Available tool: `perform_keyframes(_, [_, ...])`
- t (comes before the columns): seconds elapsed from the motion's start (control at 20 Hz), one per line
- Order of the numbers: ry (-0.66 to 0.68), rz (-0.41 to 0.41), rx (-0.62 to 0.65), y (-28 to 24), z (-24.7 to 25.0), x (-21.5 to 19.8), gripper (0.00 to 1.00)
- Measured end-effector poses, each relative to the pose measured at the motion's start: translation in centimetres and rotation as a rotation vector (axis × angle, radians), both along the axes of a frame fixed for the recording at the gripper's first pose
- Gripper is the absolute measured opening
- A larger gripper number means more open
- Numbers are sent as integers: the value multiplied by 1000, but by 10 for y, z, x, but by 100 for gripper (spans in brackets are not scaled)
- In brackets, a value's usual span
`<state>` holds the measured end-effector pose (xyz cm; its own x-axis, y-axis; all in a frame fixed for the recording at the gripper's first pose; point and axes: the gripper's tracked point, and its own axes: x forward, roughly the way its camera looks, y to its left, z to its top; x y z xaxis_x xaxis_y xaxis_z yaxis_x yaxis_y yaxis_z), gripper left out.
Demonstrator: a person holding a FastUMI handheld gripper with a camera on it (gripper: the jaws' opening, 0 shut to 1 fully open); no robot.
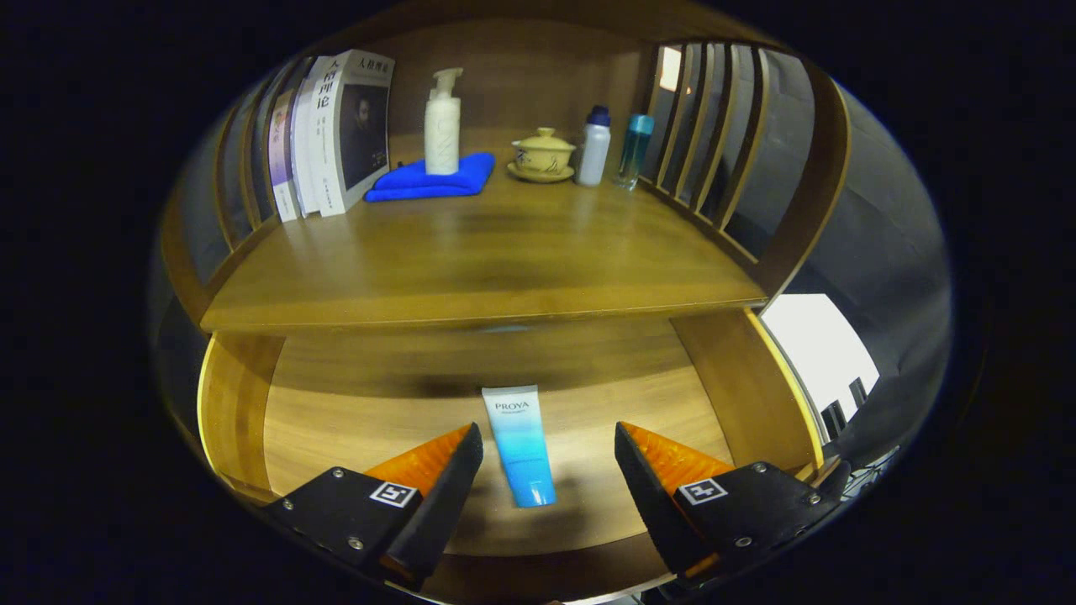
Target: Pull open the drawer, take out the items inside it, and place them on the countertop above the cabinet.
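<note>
My tongs (549, 454) stand with both fingers spread wide apart, clamped on nothing, and they hang over the pulled-open drawer (235, 412). One item lies flat on the wooden floor of the drawer: a blue and white tube (519, 445), its white end pointing toward the cabinet and its darker blue cap end pointing toward me. The tube sits in the gap between my two fingers (441, 479), nearer the left one, and I cannot tell whether either touches it; the fingers appear to be above it rather than on it. The drawer's side walls rise left and right of my fingers, and its inner end passes under the front edge of the counter (471, 260). The counter's near and middle area carries nothing, and all objects stand along its far side. From left to right these are: a row of upright books (336, 134) leaning against the slatted left side, a folded blue cloth (429, 181) with a white pump bottle (442, 122) standing on it, a yellowish lidded cup (543, 153) on a saucer, a white bottle with a dark cap (594, 147), and a clear bottle with a teal cap (634, 151) just beside the slatted right side.
</note>
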<state>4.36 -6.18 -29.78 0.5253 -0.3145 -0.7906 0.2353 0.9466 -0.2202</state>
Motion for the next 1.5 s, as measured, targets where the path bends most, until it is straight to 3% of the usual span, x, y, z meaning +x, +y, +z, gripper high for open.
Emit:
perform_keyframes(0.25, [140,8,-48,-5,-17,-4,94])
perform_keyframes(0.9, [292,-89,159,-6,-57,-14,84])
perform_keyframes(1.1, [302,-76,246,4,-65,-12,66])
perform_keyframes(1.15, [301,-72,250,5,-61,-11,55])
perform_keyframes(1.3, [285,-62,235,3,-63,-11,51])
perform_keyframes(1.5, [266,-56,212,4,-61,-17,34])
